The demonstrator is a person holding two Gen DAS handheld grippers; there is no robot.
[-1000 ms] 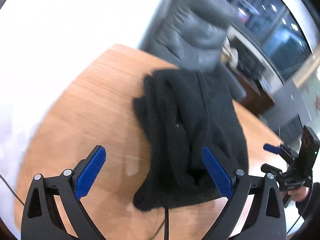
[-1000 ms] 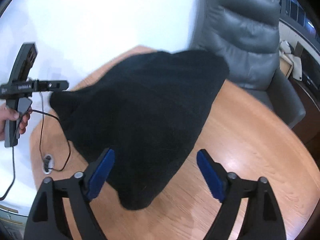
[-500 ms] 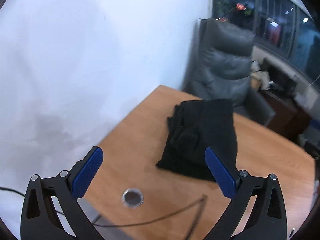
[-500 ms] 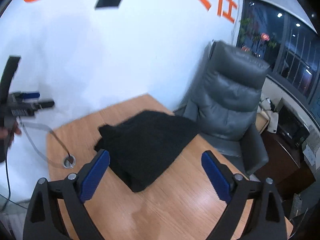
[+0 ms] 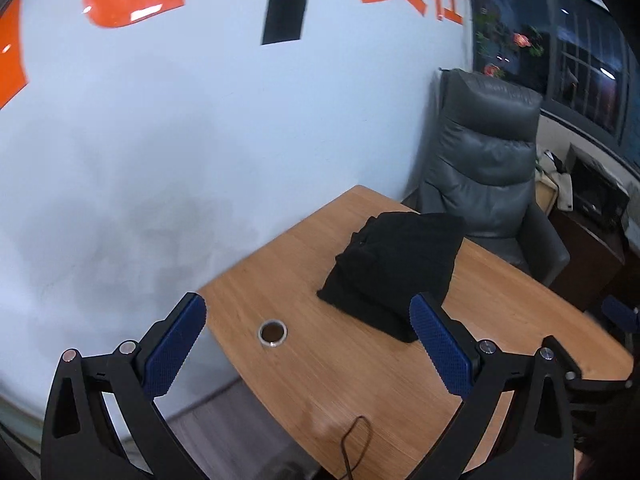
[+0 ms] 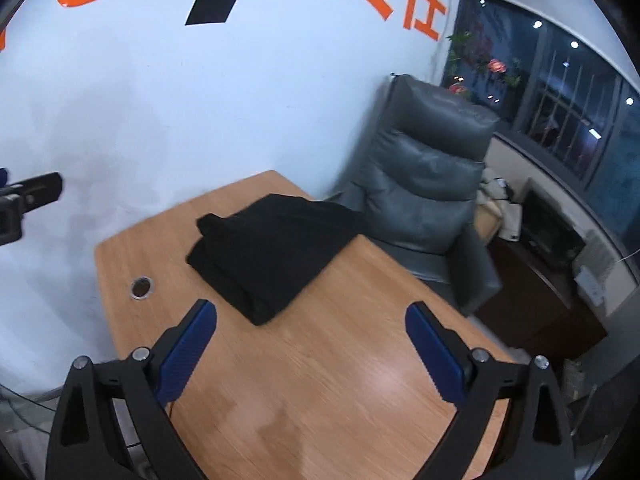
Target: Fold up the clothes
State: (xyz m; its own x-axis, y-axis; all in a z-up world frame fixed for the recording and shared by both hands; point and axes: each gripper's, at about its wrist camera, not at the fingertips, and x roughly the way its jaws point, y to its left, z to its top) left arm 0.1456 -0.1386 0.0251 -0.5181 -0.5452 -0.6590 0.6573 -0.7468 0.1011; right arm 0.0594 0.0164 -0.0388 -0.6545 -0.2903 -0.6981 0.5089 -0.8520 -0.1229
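Black garment (image 6: 272,256) sits folded in a compact stack at far end of wooden table (image 6: 320,380), next to the grey armchair (image 6: 424,184). Left gripper (image 5: 308,344) and right gripper (image 6: 310,350) both spread wide, empty, well clear — prob. fold done.

dim, bluish indoor light; fisheye-warped edges, slight motion blur.
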